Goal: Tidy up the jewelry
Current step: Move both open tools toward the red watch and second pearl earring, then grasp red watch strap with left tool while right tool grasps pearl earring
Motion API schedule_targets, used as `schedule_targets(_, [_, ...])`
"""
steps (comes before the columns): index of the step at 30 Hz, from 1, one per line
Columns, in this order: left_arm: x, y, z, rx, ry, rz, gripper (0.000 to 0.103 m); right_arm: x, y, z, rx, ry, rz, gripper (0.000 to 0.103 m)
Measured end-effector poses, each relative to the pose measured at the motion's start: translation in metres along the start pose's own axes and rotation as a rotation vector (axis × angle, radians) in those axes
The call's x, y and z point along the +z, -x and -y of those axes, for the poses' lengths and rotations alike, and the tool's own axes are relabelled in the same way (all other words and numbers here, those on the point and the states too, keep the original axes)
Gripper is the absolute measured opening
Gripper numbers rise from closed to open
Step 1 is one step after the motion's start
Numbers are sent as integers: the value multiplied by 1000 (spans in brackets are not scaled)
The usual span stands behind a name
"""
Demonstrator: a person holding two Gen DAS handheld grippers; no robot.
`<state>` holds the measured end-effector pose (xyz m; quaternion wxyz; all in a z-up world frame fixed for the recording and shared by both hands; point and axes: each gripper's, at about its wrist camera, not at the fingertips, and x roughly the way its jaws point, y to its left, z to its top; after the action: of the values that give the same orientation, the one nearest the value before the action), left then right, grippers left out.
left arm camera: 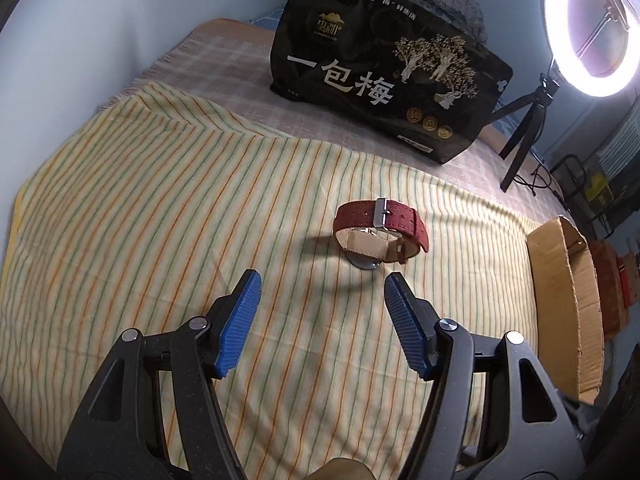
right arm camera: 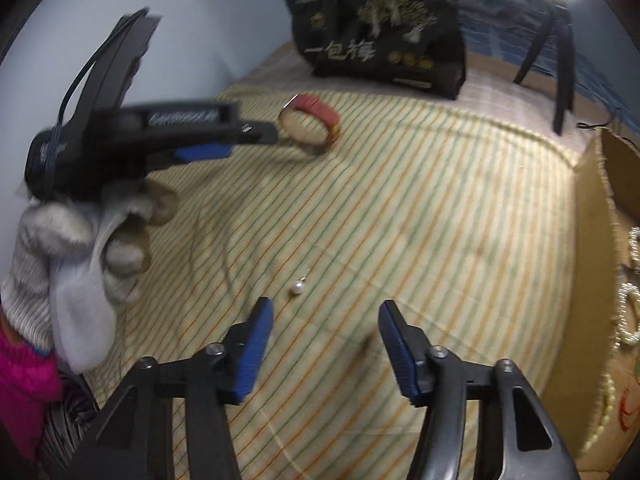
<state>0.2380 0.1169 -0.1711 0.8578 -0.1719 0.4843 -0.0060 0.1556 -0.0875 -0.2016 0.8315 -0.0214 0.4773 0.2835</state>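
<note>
Red watch on striped cloth, black bag behind

Woven red watch strap, metal buckle, striped cloth.

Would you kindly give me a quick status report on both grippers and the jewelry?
Left gripper open, facing red fabric-strap watch. Right gripper open, small white pearl earring just ahead on striped cloth. Nothing blocking either.

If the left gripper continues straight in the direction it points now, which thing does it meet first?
Most likely the red watch on the striped cloth, just ahead of the open left gripper. Nothing lies between them, though depth is uncertain.
</note>
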Motion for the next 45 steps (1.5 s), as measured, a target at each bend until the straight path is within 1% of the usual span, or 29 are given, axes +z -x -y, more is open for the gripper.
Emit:
schedule_targets(2, [2,-4,-1,-1,2,-1,65,-1,-8,-5,14,25,-8,45])
schedule_targets(4, [2,-7,0,-1,-1,-6,63,0,-12,-9,14,47,-9,42])
schedule_targets(7, [3,-12,3,5,-15,-12,63,3,-18,-17,-10,90,1,38])
schedule_targets(11, [6,-17,7,12,-31,0,61,7,-24,-18,-31,105,-4,35])
schedule_targets(13, [8,-19,8,19,-36,6,59,8,-26,-17,-25,100,-2,34])
schedule_targets(17, [14,-23,10,31,-40,17,59,7,-25,-17,-22,114,1,33])
schedule_targets(19, [17,-24,11,40,-44,28,55,7,-25,-18,-21,125,1,31])
schedule_targets(24, [21,-31,15,85,-62,49,54,6,-26,-21,-24,149,-5,31])
schedule_targets(26, [22,-34,16,92,-68,54,53,7,-27,-21,-22,155,-7,30])
schedule_targets(28, [23,-37,18,102,-72,56,44,7,-28,-21,-22,156,-8,29])
schedule_targets(29, [23,-38,19,106,-72,54,43,8,-28,-21,-20,155,-8,28])
schedule_targets(30, [24,-40,19,110,-69,50,39,8,-29,-20,-20,156,-9,28])
schedule_targets(34, [26,-43,17,100,-58,47,22,9,-31,-22,-33,180,-14,24])
schedule_targets(35, [26,-43,17,98,-58,45,20,10,-31,-23,-38,184,-17,23])
schedule_targets(36, [27,-43,16,96,-57,41,15,10,-31,-23,-42,189,-19,22])
schedule_targets(37, [27,-43,15,94,-53,41,13,11,-32,-23,-43,191,-20,20])
schedule_targets(41, [26,-40,17,85,-52,46,9,13,-33,-21,-52,189,-19,7])
schedule_targets(45, [26,-37,18,87,-53,55,7,15,-33,-20,-52,185,-19,6])
